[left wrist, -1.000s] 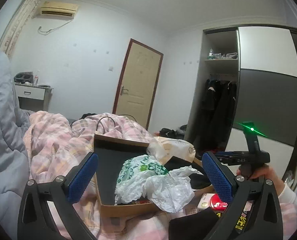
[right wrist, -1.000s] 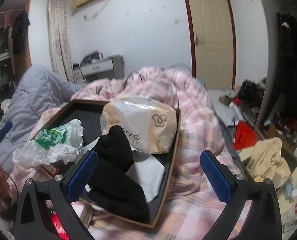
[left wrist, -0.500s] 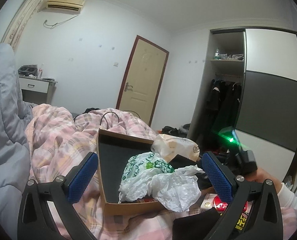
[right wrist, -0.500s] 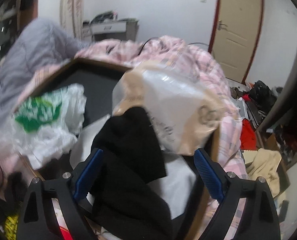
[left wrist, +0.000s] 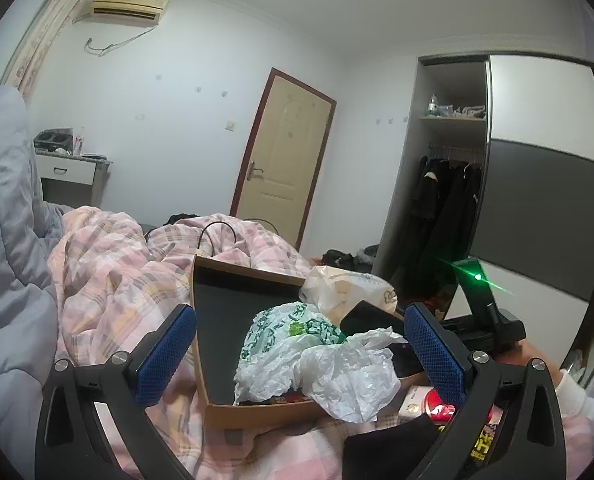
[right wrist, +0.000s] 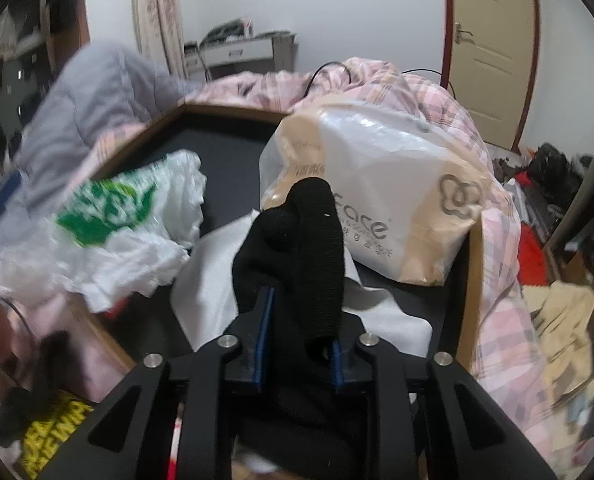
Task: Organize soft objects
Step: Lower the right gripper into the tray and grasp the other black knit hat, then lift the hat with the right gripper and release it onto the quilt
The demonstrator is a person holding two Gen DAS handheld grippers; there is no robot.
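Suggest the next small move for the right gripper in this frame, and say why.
Probably a short lift straight up. The right gripper is closing, its blue pads pressing the black knit fabric that stands bunched over the cardboard box. Raising it should pull it off the white sheet and the tissue pack.

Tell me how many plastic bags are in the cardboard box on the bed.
2. A crumpled white bag with green print lies at the box's left side; a clear-and-beige printed bag sits at its far right corner. Others may be hidden under the black fabric.
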